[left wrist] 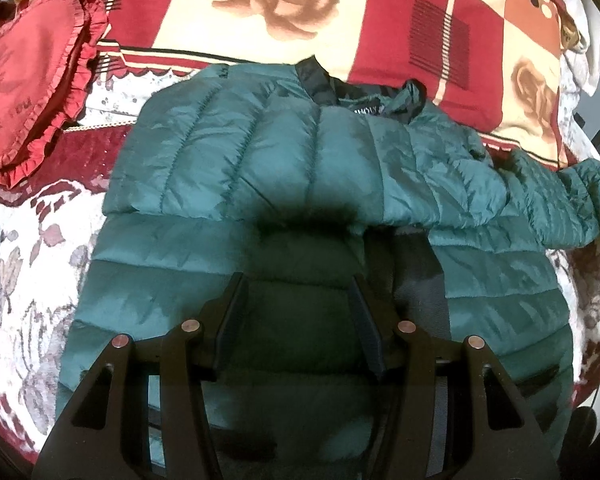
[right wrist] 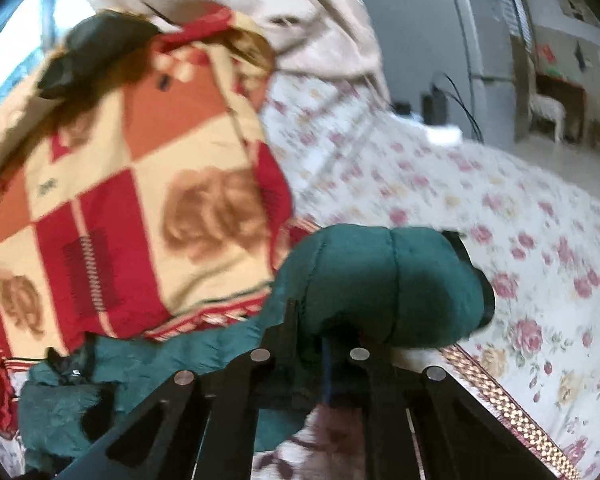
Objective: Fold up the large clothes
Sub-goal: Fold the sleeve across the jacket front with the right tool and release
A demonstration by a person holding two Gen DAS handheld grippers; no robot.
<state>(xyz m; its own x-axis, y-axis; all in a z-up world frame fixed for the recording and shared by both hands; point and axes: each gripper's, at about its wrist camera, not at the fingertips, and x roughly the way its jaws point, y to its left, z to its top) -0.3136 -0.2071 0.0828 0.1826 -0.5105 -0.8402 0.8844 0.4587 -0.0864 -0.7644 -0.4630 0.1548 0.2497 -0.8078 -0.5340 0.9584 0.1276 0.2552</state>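
A green puffer jacket lies spread on a floral bedspread, one sleeve already folded across its chest, directly ahead of and beneath the left gripper — jaws parted, holding nothing. The right gripper is clamped on the other sleeve, whose cuff bulges just beyond its fingertips, lifted clear of the bed. The slick, puffy fabric looks liable to slip from that pinch mid-swing, or spring back open once laid down; with the left gripper not pressing the body, the whole jacket could drag sideways. The count — one jacket, two sleeves, two grippers, one red frilled cushion off to the left gripper's far left, one red-and-cream rose blanket beyond the collar
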